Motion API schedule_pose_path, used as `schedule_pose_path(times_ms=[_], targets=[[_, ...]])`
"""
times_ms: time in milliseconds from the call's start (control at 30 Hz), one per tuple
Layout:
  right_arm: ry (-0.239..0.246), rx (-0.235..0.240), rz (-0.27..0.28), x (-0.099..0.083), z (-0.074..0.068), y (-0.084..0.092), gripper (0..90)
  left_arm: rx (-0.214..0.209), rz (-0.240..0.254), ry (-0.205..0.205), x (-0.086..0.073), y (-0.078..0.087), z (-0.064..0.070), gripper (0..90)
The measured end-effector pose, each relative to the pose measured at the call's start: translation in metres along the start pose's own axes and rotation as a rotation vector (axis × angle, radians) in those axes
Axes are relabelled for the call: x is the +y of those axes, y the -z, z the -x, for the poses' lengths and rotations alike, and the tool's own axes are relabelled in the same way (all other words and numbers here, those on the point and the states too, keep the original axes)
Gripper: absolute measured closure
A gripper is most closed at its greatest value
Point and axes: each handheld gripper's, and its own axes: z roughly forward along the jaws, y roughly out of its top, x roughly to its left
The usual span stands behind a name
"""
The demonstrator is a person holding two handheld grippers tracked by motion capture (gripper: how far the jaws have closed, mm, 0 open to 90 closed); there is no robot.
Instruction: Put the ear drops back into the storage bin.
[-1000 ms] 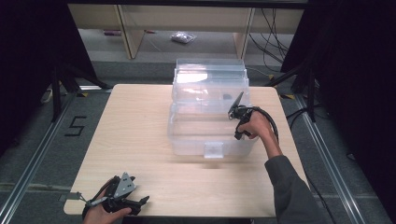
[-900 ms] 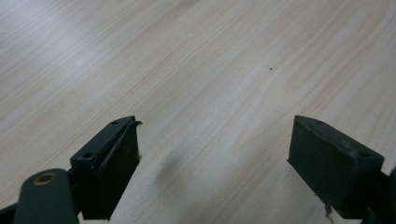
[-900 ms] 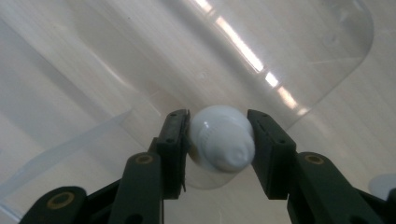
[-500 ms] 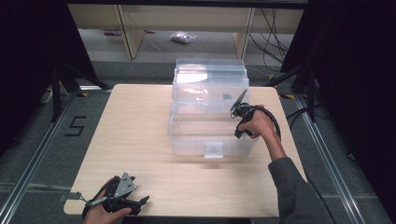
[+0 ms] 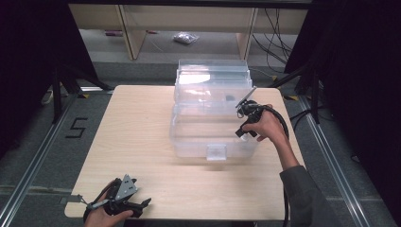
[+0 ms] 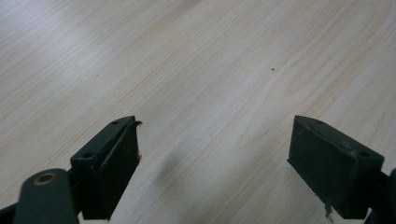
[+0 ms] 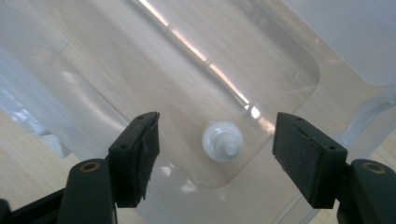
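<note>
A clear plastic box point(image 5: 213, 137) stands mid-table with its lid point(image 5: 213, 78) tipped up at the back. On its floor sits a small white round bottle point(image 7: 222, 141), seen from above, cap up. My right gripper point(image 5: 242, 134) hangs over the box's right end and points down into it. Its jaws have just been opening; in the right gripper view point(image 7: 217, 154) the bottle lies below the gap, clear of both pads. My left gripper point(image 5: 142, 204) rests at the table's near left edge, open point(image 6: 215, 158) over bare wood.
The light wooden table point(image 5: 137, 123) has free room left of the box and in front of it. A cable trails from the right gripper past the table's right edge. Shelving and a small bag on the floor lie beyond the far edge.
The right hand has lifted a little over the box's right end, with its gripper still pointing down. The left hand and gripper have kept still.
</note>
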Motion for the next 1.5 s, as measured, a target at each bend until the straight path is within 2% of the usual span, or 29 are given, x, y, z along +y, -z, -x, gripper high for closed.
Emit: schedule_pose_path(times_ms=[33,233,267,333,367,400,467,500,533,633,667,700,733,800,833,867,933,967,1000,1033,1067,1233,1267,1400,1433,1467,1500], targets=[[-0.012,0.004,0.002,0.000,-0.002,0.002,31.2,-0.009,-0.001,-0.016,0.000,0.001,-0.001,15.7],[-0.012,0.010,0.048,-0.003,-0.008,0.011,26.2,-0.008,0.004,-0.011,0.000,0.001,-0.001,15.7],[-0.033,0.011,0.056,-0.004,-0.011,0.013,25.5,-0.007,-0.007,0.002,0.000,0.001,0.000,15.7],[-0.012,0.025,0.091,-0.006,-0.012,0.014,25.4,-0.012,0.002,0.000,0.000,0.000,0.000,15.7],[-0.008,0.028,0.094,-0.007,-0.014,0.015,25.3,-0.005,0.000,-0.015,0.000,0.000,-0.001,15.7],[-0.017,0.024,0.093,-0.009,-0.016,0.017,25.3,-0.007,0.004,-0.012,0.000,0.001,0.000,15.7],[0.007,0.028,0.118,-0.011,-0.018,0.018,24.6,-0.006,0.005,0.001,0.000,0.001,0.000,15.7],[-0.030,0.036,0.105,-0.012,-0.022,0.020,24.5,-0.007,0.005,0.003,0.000,0.001,0.000,15.7],[-0.022,0.034,0.113,-0.013,-0.023,0.021,24.4,-0.007,-0.007,0.000,0.000,0.002,0.000,15.7],[-0.010,0.038,0.143,-0.016,-0.027,0.025,23.9,-0.007,0.004,-0.011,0.000,0.001,-0.001,15.7],[0.014,0.034,0.158,-0.016,-0.028,0.025,23.8,-0.007,0.004,-0.012,0.000,0.001,-0.001,15.6],[-0.001,0.038,0.146,-0.017,-0.030,0.027,23.5,-0.007,0.004,-0.012,0.000,0.001,0.000,15.7],[0.014,0.033,0.169,-0.019,-0.031,0.026,23.3,-0.006,0.005,-0.013,0.000,0.001,-0.001,15.6],[-0.008,0.053,0.156,-0.021,-0.037,0.029,23.3,-0.004,0.006,-0.011,0.000,0.001,-0.001,15.7],[0.029,0.043,0.181,-0.022,-0.035,0.029,23.3,-0.005,0.006,-0.011,0.000,0.001,-0.001,15.6],[0.014,0.048,0.178,-0.023,-0.038,0.030,23.3,-0.005,0.005,-0.011,0.000,0.001,0.000,15.7],[0.031,0.049,0.183,-0.025,-0.039,0.031,23.2,-0.005,0.006,-0.012,0.000,0.001,-0.001,15.7],[0.006,0.058,0.173,-0.027,-0.041,0.032,23.1,-0.004,0.007,-0.011,0.000,0.001,-0.001,15.7],[0.015,0.052,0.179,-0.028,-0.041,0.032,23.1,-0.004,0.006,0.002,0.000,0.001,0.000,15.7],[0.026,0.056,0.183,-0.028,-0.041,0.032,23.1,-0.003,0.006,-0.005,0.000,0.001,0.000,15.7],[0.015,0.054,0.181,-0.030,-0.042,0.033,23.1,-0.004,0.006,-0.012,0.000,0.001,-0.001,15.7],[0.043,0.055,0.209,-0.034,-0.044,0.033,23.1,-0.004,-0.007,-0.001,0.000,0.002,0.000,15.7],[0.028,0.058,0.202,-0.035,-0.046,0.034,23.1,-0.004,0.004,-0.005,0.000,0.001,0.000,15.7],[0.039,0.064,0.223,-0.041,-0.048,0.035,23.0,-0.002,-0.004,-0.011,0.001,0.002,-0.001,15.7],[0.021,0.071,0.221,-0.044,-0.050,0.035,22.7,-0.003,-0.003,-0.011,0.001,0.002,-0.001,15.7],[0.038,0.070,0.234,-0.044,-0.049,0.035,22.7,-0.009,-0.001,-0.010,0.001,0.002,-0.001,15.7],[0.022,0.073,0.227,-0.046,-0.051,0.035,22.7,-0.001,-0.005,-0.006,0.000,0.002,-0.001,15.7]])
